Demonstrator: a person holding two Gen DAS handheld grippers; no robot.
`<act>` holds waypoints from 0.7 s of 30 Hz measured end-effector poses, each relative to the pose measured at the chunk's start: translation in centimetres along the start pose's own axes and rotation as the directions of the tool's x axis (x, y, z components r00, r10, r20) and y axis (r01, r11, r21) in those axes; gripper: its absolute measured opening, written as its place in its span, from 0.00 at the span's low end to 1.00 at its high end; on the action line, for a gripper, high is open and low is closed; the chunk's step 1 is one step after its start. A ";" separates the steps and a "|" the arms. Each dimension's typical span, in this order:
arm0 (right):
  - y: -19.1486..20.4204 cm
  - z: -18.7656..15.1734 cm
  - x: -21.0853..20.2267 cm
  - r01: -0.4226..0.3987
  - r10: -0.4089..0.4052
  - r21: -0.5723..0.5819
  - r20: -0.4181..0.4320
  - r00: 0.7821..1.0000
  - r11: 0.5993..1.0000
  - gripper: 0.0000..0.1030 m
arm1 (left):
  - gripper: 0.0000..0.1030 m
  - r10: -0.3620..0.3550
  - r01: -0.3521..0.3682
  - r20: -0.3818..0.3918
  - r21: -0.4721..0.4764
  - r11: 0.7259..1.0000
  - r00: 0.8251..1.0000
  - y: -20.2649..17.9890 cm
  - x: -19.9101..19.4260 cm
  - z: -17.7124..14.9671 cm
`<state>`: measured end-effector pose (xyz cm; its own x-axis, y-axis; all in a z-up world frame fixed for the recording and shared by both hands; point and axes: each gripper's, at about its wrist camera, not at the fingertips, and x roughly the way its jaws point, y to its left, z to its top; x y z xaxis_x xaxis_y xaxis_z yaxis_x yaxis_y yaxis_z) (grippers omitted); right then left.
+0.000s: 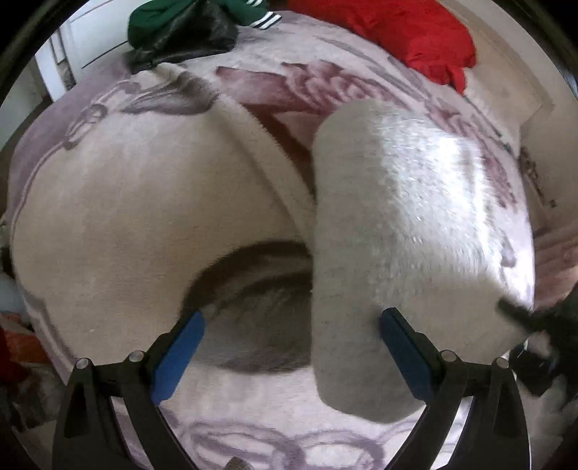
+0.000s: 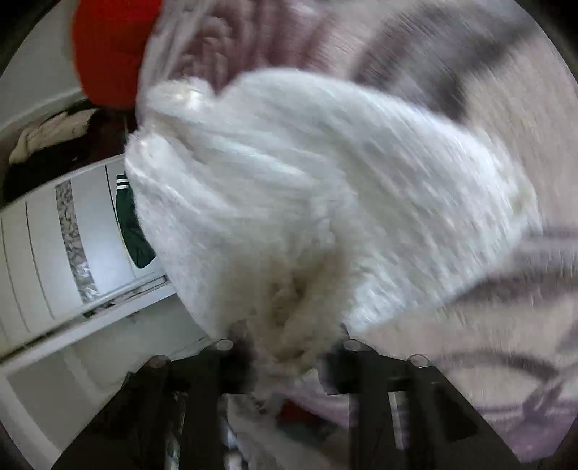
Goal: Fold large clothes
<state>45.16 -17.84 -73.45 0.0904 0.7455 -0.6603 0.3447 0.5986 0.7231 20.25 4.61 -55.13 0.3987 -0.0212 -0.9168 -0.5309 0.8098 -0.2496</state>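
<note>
A large cream fleece garment [image 1: 126, 217] lies spread on a floral blanket [image 1: 325, 83] on a bed. Its dark-shaded neck opening curves just ahead of my left gripper [image 1: 292, 316], which hovers over it open, blue pads wide apart with nothing between them. A fluffy white part of the garment [image 1: 397, 235] is raised and stretched across the right half of the left wrist view. My right gripper [image 1: 534, 325] holds it at the lower right edge. In the blurred right wrist view the white fluff [image 2: 307, 180] bunches between the jaws of my right gripper [image 2: 289, 354]; the pads are hidden.
A red garment [image 1: 415, 36], a green one with white stripes [image 1: 162, 21] and a black leathery item [image 1: 202, 36] lie at the bed's far end. A white wardrobe [image 2: 54, 246] stands beside the bed, with clothes piled on the floor [image 2: 54, 133].
</note>
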 end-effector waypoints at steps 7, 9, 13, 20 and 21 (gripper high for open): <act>1.2 1.6 -3.3 0.225 -0.194 -0.146 0.196 0.961 0.963 0.19 | 1.00 -0.081 0.084 -0.043 0.077 0.993 0.996 -3.9 5.8 0.1; -1.8 2.9 -1.3 0.314 -0.295 -0.103 0.166 0.941 0.944 0.19 | 1.00 -0.149 0.152 -0.076 0.036 0.988 0.986 -3.7 7.5 0.0; -4.2 3.6 0.8 0.330 -0.319 -0.101 0.112 0.941 0.938 0.22 | 1.00 -0.158 0.160 -0.056 0.035 0.986 0.986 -3.8 5.3 0.1; 0.6 0.8 -5.2 0.358 -0.343 -0.184 0.111 0.933 0.915 0.52 | 1.00 0.047 -0.047 0.071 -0.004 0.999 0.996 1.0 -2.1 -0.7; 1.8 -0.2 -5.7 0.373 -0.353 -0.221 0.128 0.927 0.901 0.52 | 1.00 0.109 -0.110 0.066 0.009 0.994 0.992 1.8 -1.8 -1.4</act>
<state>45.06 -20.93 -68.29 0.0815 0.4423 -0.8931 0.1382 0.8825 0.4496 17.54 5.24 -54.32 0.3868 0.1054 -0.9161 -0.5643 0.8128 -0.1447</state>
